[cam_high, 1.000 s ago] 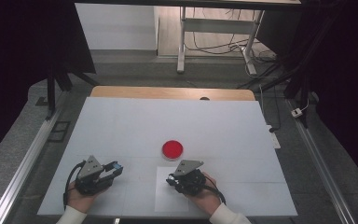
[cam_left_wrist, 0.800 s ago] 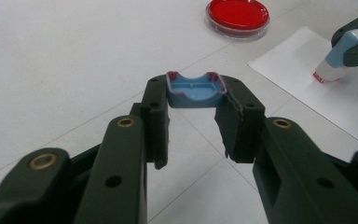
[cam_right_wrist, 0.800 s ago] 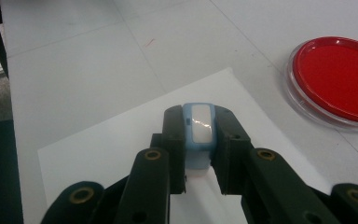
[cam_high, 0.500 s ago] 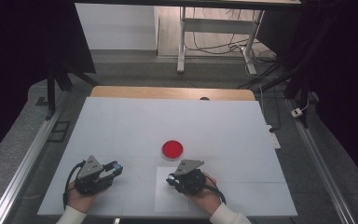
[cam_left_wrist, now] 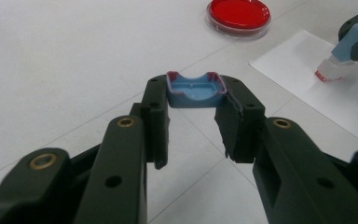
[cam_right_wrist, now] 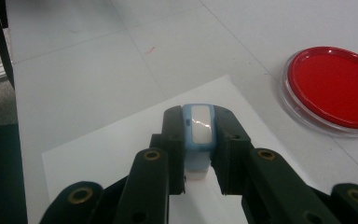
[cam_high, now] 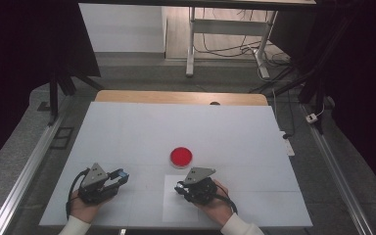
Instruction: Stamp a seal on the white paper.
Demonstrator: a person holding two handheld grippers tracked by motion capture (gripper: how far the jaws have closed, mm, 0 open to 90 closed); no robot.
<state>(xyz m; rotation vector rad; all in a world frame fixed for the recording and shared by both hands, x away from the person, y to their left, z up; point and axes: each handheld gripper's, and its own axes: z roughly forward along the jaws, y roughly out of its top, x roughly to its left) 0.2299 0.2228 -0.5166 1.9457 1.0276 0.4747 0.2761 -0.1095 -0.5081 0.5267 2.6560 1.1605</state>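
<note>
Now | blue cap (cam_left_wrist: 195, 89) (red-smeared rim) | blue-white stamp (cam_right_wrist: 199, 135) on paper (cam_right_wrist: 116, 144)

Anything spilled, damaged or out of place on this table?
Nothing stands out. The red dish sits flat and closed, no spill around it. The left gripper holds a blue cap; the right gripper holds the blue stamp over the white paper.

Tongs (cam_right_wrist: 199, 140) clamp blue-white stamp (cam_right_wrist: 199, 135) over paper (cam_right_wrist: 121, 144) — red dish (cam_right_wrist: 334, 87) beside.
</note>
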